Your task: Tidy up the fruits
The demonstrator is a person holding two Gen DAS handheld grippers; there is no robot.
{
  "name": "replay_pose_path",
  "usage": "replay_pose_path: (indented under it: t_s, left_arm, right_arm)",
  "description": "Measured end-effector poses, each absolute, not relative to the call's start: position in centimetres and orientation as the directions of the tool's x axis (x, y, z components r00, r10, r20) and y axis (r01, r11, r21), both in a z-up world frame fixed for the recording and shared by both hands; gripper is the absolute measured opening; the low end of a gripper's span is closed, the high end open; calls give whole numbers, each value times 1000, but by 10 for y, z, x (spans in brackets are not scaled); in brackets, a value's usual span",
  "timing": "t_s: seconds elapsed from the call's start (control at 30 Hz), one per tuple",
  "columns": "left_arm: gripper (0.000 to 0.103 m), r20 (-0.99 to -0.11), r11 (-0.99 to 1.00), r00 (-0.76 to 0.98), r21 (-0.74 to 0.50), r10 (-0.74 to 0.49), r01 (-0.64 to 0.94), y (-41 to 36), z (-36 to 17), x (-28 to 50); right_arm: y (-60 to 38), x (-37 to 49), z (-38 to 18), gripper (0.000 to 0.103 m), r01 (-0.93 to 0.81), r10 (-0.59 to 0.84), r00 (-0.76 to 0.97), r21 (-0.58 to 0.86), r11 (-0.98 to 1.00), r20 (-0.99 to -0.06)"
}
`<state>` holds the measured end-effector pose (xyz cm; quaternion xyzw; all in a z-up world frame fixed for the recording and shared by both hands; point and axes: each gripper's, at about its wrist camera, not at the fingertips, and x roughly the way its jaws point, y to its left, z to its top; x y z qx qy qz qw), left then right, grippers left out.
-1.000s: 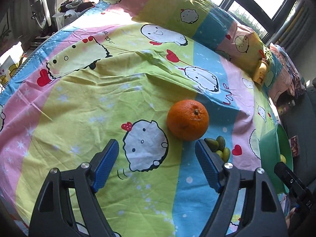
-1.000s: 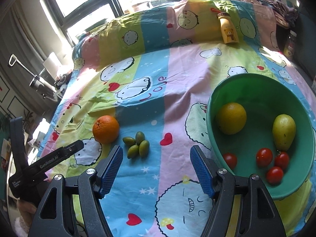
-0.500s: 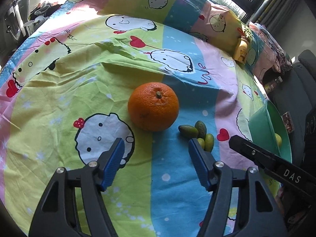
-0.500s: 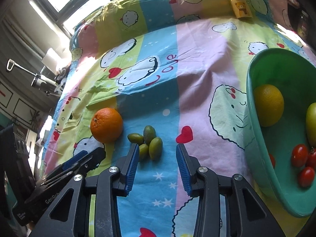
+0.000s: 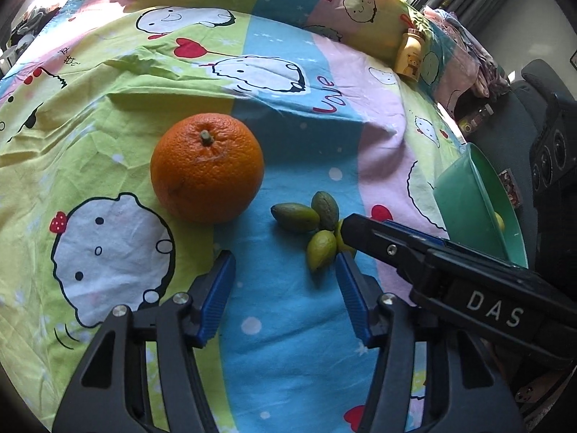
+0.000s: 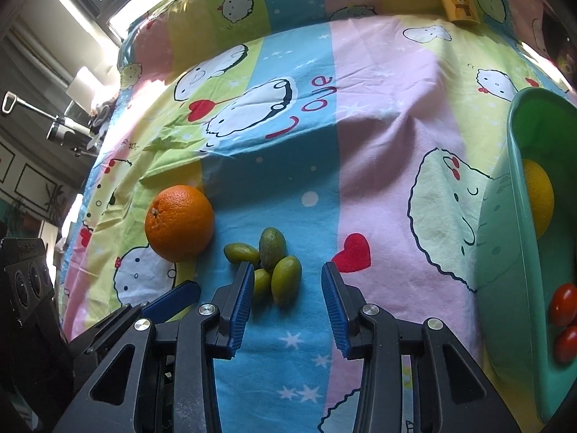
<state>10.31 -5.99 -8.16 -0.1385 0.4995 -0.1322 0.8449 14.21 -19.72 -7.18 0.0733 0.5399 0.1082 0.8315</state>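
Sunlight falls across the cartoon-print bedsheet (image 5: 108, 115) that covers the bed I am working over, striped in green, blue and pink. In my left wrist view the orange (image 5: 207, 168) sits stem-up on the sheet, just ahead of the left gripper (image 5: 285, 258), a little to the left of its line. Its blue fingers (image 5: 216, 296) have just been closing and stand partly open with only bare blue sheet between them; they touch nothing. Just right of the orange lies the cluster of small green olive-like fruits (image 5: 310, 223), four that I can count, lying against one another. The right gripper (image 6: 285, 270) reaches down at them: in my right wrist view its fingers (image 6: 239, 303) have narrowed to a modest gap and hold nothing. The cluster (image 6: 274, 267) lies just ahead of the tips; one lighter fruit is partly hidden behind the left finger, and I cannot tell whether that finger touches it. From the left wrist view the same gripper (image 5: 346, 232) crosses in from the right, its tip covering part of one olive. The orange (image 6: 179, 223) lies to the left of the cluster, close but apart. The green bowl (image 6: 505, 252) rests on the sheet well to the right, holding a yellow citrus fruit (image 6: 539, 198) and red cherry tomatoes (image 6: 562, 305). A yellow bottle with a bear label (image 6: 458, 0) lies far back near the pillow.
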Motion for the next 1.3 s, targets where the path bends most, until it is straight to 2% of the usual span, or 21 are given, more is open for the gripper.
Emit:
replay_pose_path:
  t_s: [0.07, 0.37, 0.43, 0.63, 0.8, 1.03, 1.3]
  left_arm:
    - [57, -802, 923, 467, -374, -372, 92, -61, -82, 103]
    - [43, -797, 926, 475, -348, -374, 146, -74, -83, 106]
    - [37, -790, 915, 466, -372, -399, 154, -73, -85, 108]
    - [29, -782, 903, 456, -394, -426, 169, -80, -85, 109]
    - [17, -782, 899, 447, -407, -435, 162, -81, -87, 110]
    - [17, -792, 914, 458, -373, -404, 161, -85, -86, 106]
    - [17, -751, 893, 491, -420, -441, 160, -77, -69, 96]
  right_arm:
    - [-196, 144, -74, 42, -101, 250, 387, 228, 968, -888]
    - [-199, 150, -84, 40, -87, 229, 372, 211, 974, -899]
    - [-199, 151, -83, 37, -89, 228, 371, 209, 974, -900]
    - [-195, 150, -85, 23, -105, 214, 385, 188, 977, -898]
    - [-196, 148, -86, 21, -109, 227, 393, 200, 974, -891]
    - [-198, 143, -84, 21, -104, 231, 401, 207, 973, -886]
    - [-212, 133, -62, 21, -89, 243, 451, 227, 970, -859]
